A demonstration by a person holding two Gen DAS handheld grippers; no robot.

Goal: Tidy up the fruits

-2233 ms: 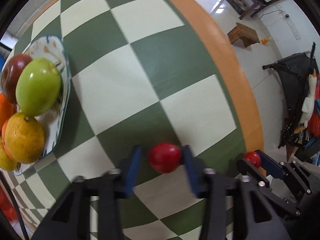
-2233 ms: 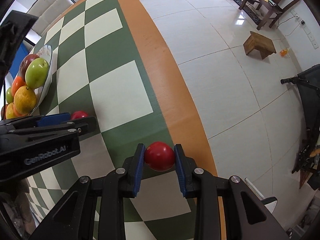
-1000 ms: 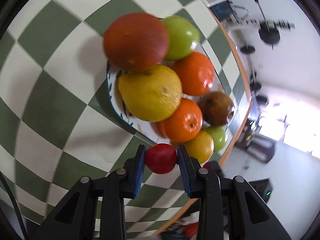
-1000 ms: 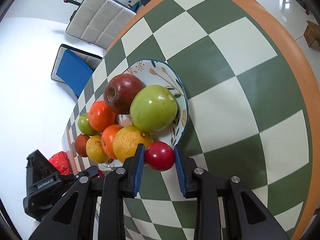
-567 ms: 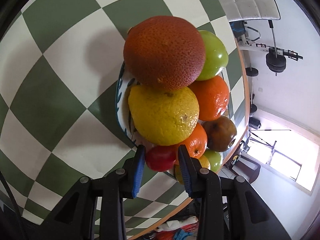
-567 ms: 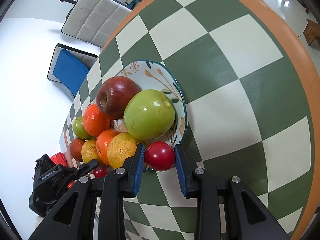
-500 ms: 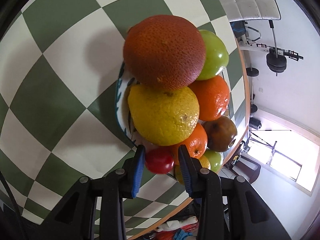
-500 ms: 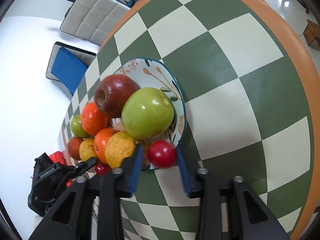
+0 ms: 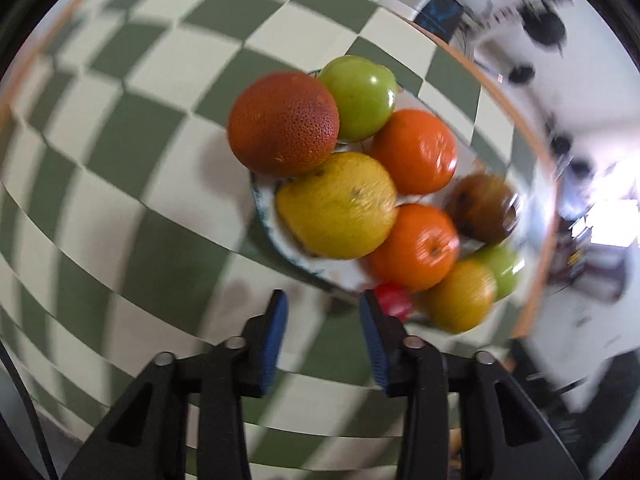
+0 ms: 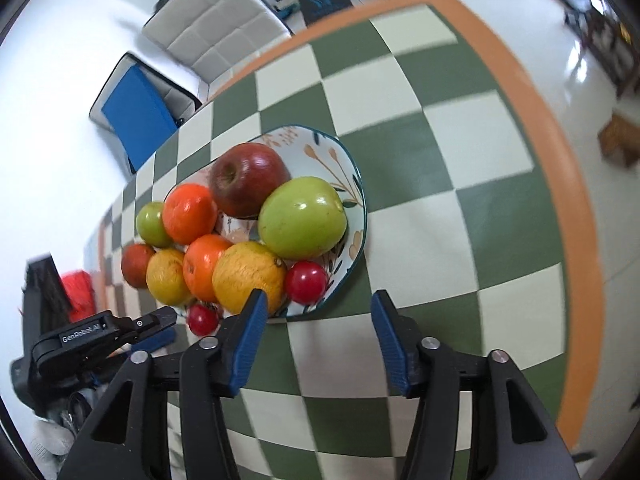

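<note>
A patterned plate (image 10: 357, 184) on the checkered table holds a pile of apples and oranges. One small red tomato (image 10: 306, 282) rests at the plate's near rim beside a green apple (image 10: 302, 218). My right gripper (image 10: 318, 320) hovers just in front of it, jaws opening, nothing between them. A second red tomato (image 10: 203, 319) lies at the plate's left end, seen blurred in the left wrist view as the tomato (image 9: 394, 300) beside the right finger. My left gripper (image 9: 322, 320) is opening too, with only table between its pads.
The table's orange edge (image 10: 572, 200) curves along the right. A padded white chair (image 10: 216, 28) and a blue-seated chair (image 10: 136, 116) stand beyond the far edge. A red bag (image 10: 78, 288) lies at the left. The left wrist view is motion-blurred.
Both grippers let go of their tomatoes onto the plate, spread their jaws and drew up and back. The left gripper also swung, so its tomato now sits right of its fingers.
</note>
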